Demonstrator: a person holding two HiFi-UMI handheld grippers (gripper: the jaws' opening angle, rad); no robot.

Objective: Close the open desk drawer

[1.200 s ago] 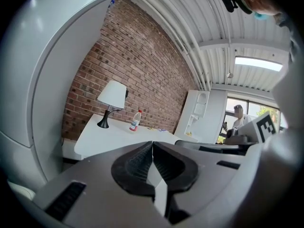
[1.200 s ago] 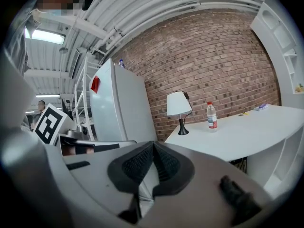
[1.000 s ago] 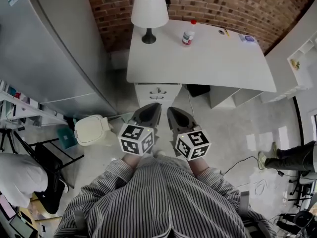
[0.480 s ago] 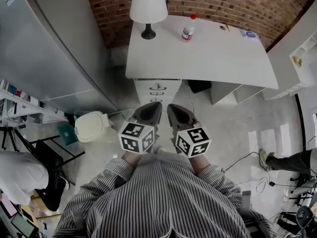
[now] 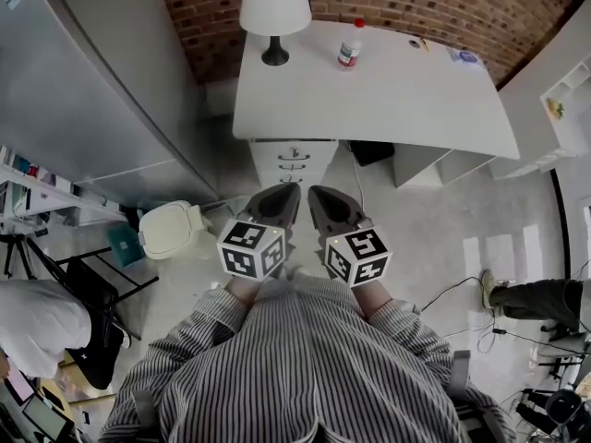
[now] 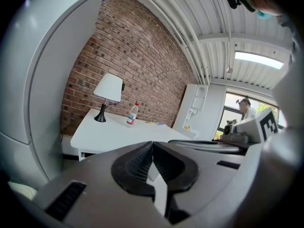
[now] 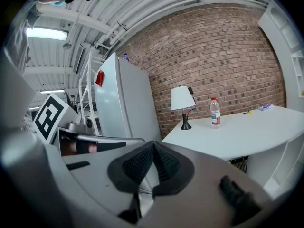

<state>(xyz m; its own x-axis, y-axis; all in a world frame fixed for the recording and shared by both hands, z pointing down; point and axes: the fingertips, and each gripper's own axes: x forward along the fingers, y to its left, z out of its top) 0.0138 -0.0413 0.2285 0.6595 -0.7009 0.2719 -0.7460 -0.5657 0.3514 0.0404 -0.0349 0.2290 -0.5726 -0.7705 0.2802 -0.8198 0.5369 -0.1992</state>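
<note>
A white desk [image 5: 397,100] stands against the brick wall. Under its left front edge sits a white drawer unit [image 5: 294,162] with three handled fronts; from here I cannot tell which drawer stands out. My left gripper [image 5: 284,192] and right gripper [image 5: 317,193] hang side by side over the floor, a short way in front of the drawers, touching nothing. Both are shut and hold nothing, as the left gripper [image 6: 152,144] and right gripper [image 7: 153,144] show in their own views. The desk [image 6: 118,134] lies well beyond the jaws.
A white lamp [image 5: 274,7] and a bottle [image 5: 349,52] stand on the desk's far side. A tall grey cabinet [image 5: 102,90] fills the left. A white lidded bin [image 5: 171,231] and a black chair [image 5: 92,312] sit to my left. Another person's leg [image 5: 536,293] and cables lie at the right.
The desk and drawers have slid slightly up in the head view. Both grippers stay shut, side by side. The leg at the right has shifted.
</note>
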